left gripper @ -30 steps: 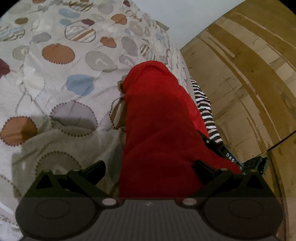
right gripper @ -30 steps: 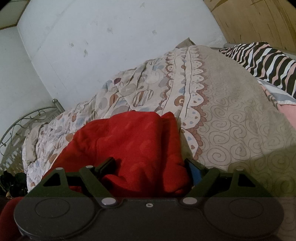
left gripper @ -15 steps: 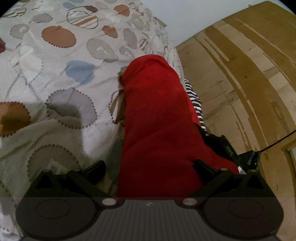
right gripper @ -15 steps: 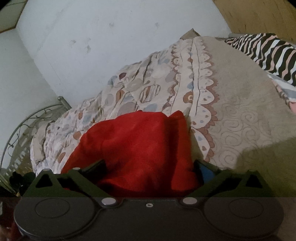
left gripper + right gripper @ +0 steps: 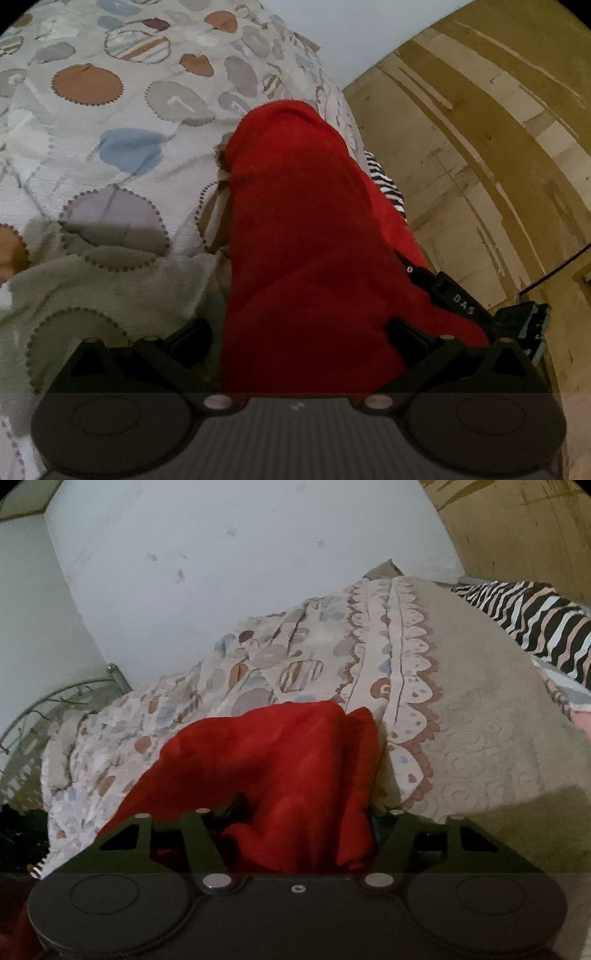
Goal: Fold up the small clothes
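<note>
Left wrist view, near to far: the left claw (image 5: 299, 332) stands spread, its two black fingers (image 5: 192, 332) wide apart. A red garment (image 5: 314, 240) fills the gap between them and runs away from the camera as a long ridge on the bed. The right-hand finger touches the cloth; the left-hand finger stands just clear of it, so the claw pinches nothing. At the garment's right edge sits the right claw (image 5: 461, 302), seen from outside as a black body with white lettering. Left of the garment lies a quilt (image 5: 110, 147) printed with brown, grey and blue circles. Beyond the garment's right side a strip of black-and-white striped cloth (image 5: 384, 181) shows, with the wooden floor (image 5: 480, 147) further off.

Right wrist view, near to far: the right claw (image 5: 299, 819) has just been closing, with the red garment (image 5: 277, 768) bunched between its fingers (image 5: 232, 808). The cloth meets both fingers, but whether the pads press it cannot be told. Behind the garment the quilt (image 5: 461, 701) rises in a mound. A striped pillow (image 5: 535, 627) lies at the far right, a metal bed frame (image 5: 55, 709) at the left, and a pale wall (image 5: 221, 572) behind.
</note>
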Available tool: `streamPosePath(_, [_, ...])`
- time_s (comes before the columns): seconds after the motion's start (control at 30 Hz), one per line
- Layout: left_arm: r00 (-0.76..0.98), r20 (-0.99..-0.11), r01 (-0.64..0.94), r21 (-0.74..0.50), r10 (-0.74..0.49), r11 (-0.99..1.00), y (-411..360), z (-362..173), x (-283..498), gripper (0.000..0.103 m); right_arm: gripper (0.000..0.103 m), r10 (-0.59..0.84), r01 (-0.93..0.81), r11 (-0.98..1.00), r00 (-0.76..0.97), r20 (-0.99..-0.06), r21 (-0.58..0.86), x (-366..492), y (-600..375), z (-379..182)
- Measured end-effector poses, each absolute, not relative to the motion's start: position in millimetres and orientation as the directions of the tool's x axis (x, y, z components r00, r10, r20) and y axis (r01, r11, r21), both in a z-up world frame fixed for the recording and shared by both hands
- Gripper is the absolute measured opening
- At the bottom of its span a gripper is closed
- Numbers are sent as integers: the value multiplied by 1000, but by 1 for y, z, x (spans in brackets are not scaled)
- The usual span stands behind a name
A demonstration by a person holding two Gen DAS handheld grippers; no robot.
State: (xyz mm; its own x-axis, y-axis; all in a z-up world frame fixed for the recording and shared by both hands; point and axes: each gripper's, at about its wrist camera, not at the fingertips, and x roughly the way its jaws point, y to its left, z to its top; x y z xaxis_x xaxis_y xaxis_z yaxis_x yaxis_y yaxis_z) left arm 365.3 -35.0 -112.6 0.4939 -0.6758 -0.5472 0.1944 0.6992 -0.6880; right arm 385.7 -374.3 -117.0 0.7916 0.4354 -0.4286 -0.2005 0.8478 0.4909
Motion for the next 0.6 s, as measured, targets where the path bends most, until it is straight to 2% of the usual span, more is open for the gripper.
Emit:
streamPosePath(0.1, [461, -553, 217, -688, -694, 693, -36, -114, 371, 103, 47, 430, -232, 864, 802, -414, 447, 380, -366, -109])
streamPosePath(0.17, [449, -554, 230, -686, -701, 690, -36, -114, 372, 103, 45, 420, -259, 882, 812, -406, 394, 375, -357, -101])
streamPosePath(0.27, [459, -542, 243, -686, -704, 686, -35, -115, 370, 101, 43, 438, -292, 875, 818, -373, 387, 372, -351, -90])
streamPosePath(0.6, [502, -434, 245, -758, -748, 604, -18, -110, 358, 73, 39, 493, -407, 858, 823, -283, 312, 360, -317, -47])
